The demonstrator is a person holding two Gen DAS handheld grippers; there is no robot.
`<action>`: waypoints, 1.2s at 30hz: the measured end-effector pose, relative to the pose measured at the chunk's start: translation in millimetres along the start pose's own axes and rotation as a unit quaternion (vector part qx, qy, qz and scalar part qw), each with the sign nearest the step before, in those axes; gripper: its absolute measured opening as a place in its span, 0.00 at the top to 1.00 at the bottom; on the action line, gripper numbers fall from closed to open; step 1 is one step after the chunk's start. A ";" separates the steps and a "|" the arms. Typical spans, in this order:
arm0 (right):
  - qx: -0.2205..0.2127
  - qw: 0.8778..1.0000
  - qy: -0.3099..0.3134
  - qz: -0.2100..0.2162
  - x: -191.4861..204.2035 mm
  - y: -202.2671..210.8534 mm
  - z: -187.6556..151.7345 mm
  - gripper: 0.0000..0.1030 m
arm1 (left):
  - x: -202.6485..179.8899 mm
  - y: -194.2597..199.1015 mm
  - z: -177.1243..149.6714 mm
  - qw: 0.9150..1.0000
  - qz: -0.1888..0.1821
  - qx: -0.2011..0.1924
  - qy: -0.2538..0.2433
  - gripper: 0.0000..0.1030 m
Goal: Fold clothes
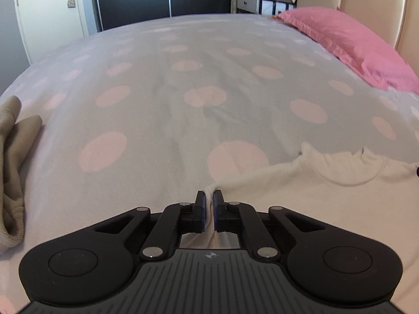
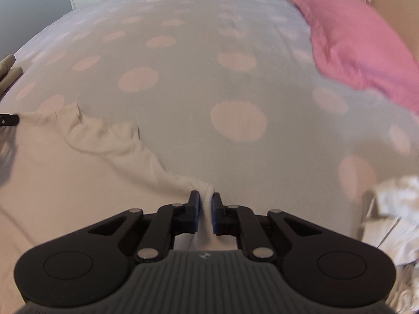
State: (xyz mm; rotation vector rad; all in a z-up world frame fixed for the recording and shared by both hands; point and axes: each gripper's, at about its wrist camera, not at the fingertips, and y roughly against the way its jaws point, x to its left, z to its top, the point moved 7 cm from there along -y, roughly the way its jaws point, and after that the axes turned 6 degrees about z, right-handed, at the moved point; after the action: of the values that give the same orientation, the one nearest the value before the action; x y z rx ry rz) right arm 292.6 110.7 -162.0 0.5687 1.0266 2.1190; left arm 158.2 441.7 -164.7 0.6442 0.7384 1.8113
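Observation:
A white garment (image 1: pixel 327 198) lies on the bed with its neckline (image 1: pixel 348 167) up. My left gripper (image 1: pixel 208 196) is shut on the garment's left shoulder edge, with cloth bunched between the pads. My right gripper (image 2: pixel 206 198) is shut on the opposite shoulder edge of the same white garment (image 2: pixel 78 172). The neckline (image 2: pixel 104 136) lies between the two grippers. The left gripper's tip (image 2: pixel 9 119) shows at the left edge of the right wrist view.
The bed cover (image 1: pixel 183 120) is pale with pink dots. A pink pillow (image 1: pixel 353 44) lies at the headboard on the right. A beige garment (image 1: pixel 13 162) lies at the left. A crumpled white cloth (image 2: pixel 392 222) lies at the right. A door and a dark wardrobe stand behind.

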 end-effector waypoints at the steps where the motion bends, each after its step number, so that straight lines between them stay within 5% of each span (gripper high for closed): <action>1: -0.009 1.000 0.001 -0.002 1.4 4.6 7.0 0.90 | 3.5 6.1 4.5 1.000 0.003 -0.006 0.001 0.97; 8: -0.049 0.999 0.022 -0.010 15.3 31.7 52.4 0.90 | 29.1 41.2 33.5 0.999 0.024 -0.046 0.011 0.97; 15: -0.079 0.996 0.041 -0.025 36.3 16.8 97.0 0.90 | 58.2 57.7 56.4 0.995 0.053 -0.080 0.029 0.97; 25: -0.015 0.997 0.052 -0.059 49.5 -71.8 96.5 0.89 | 61.9 -14.2 34.3 0.996 0.085 -0.013 0.023 0.95; 27: 0.000 0.997 0.041 -0.062 45.8 -79.7 90.2 0.86 | 59.7 -26.2 26.7 0.996 0.089 0.004 0.024 0.90; 31: 0.000 0.997 0.028 -0.072 38.1 -78.7 85.5 0.57 | 63.6 -33.8 17.4 0.994 0.099 0.031 0.024 0.76; 33: -0.009 0.998 0.016 -0.066 33.8 -68.4 85.3 0.55 | 68.4 -26.6 14.9 0.994 0.098 0.026 0.036 0.56; 36: -0.013 0.999 -0.011 -0.052 27.0 -49.6 81.1 0.54 | 76.9 -1.9 11.3 0.994 0.097 0.006 0.051 0.54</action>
State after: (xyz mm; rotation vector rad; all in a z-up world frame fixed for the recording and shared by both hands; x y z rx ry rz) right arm 346.6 192.8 -152.0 0.5129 0.9933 2.0292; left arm 142.5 516.8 -151.8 0.6542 0.7772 2.0303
